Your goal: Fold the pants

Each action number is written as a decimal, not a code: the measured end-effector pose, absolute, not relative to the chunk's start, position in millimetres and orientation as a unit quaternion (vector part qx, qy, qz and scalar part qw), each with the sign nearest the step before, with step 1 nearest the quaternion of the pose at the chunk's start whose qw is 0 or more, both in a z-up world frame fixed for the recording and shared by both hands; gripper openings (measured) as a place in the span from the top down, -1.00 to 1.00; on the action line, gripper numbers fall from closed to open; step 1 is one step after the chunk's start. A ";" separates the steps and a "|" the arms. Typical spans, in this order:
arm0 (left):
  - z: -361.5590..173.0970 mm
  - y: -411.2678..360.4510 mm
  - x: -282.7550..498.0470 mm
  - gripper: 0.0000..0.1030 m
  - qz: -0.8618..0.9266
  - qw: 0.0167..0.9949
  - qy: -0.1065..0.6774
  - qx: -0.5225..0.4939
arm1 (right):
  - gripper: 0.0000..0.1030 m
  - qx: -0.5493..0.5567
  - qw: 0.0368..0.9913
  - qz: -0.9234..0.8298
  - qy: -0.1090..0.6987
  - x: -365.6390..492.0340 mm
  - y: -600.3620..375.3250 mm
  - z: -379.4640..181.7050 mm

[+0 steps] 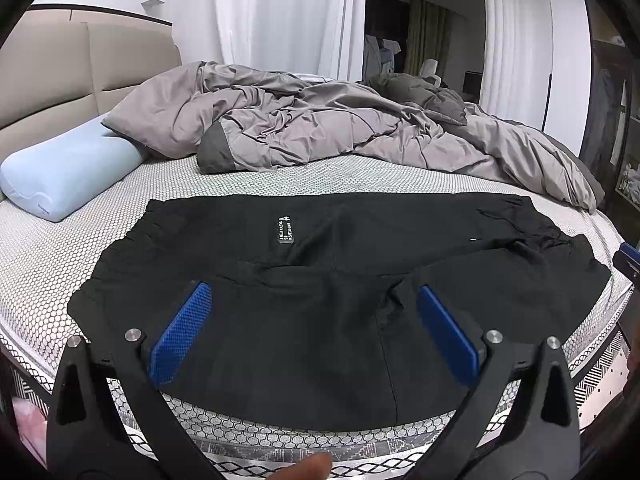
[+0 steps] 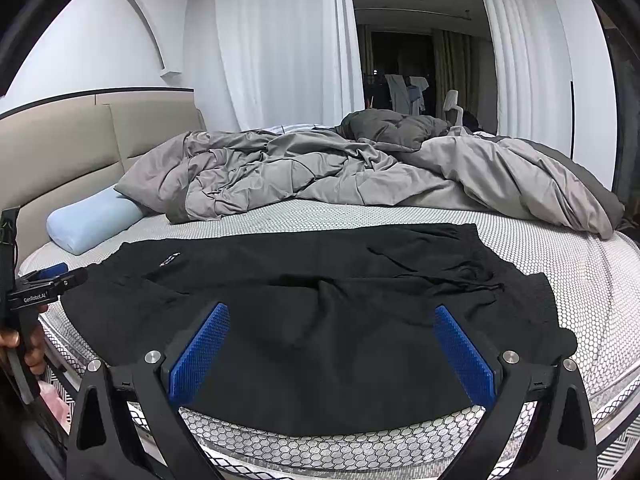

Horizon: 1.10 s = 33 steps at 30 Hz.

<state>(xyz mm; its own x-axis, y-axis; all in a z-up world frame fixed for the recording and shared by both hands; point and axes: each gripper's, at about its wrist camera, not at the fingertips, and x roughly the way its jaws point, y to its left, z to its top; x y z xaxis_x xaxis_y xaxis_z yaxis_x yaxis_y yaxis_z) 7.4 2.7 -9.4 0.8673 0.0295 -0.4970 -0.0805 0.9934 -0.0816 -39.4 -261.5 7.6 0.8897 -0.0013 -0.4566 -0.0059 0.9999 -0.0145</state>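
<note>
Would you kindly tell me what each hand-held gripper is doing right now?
Left hand-held gripper: open, empty, above the pants.
Right hand-held gripper: open, empty.

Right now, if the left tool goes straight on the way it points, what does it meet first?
Most likely the black pants spread on the mattress. The open left tool points at their near half, with nothing seen between. Depth is unclear, so it might pass just above the cloth toward the gray duvet.

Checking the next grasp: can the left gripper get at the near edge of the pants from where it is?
Probably yes. The left gripper is open, its jaws spread over the black pants, which lie flat on the mattress. Nothing sits between them; the duvet and pillow lie farther back.
</note>
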 end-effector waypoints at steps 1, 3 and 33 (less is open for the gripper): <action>-9.3 2.9 7.7 -0.99 0.029 0.965 0.256 -0.050 | -1.00 -0.008 0.972 0.001 0.235 -39.6 -261.3 7.4; -9.4 3.0 7.7 -0.99 0.029 0.965 0.256 -0.050 | -1.00 -0.008 0.972 0.001 0.235 -39.3 -262.4 7.2; -8.6 1.7 6.4 -0.99 0.029 0.965 0.257 -0.049 | -1.00 -0.008 0.972 0.001 0.233 -40.7 -263.4 8.1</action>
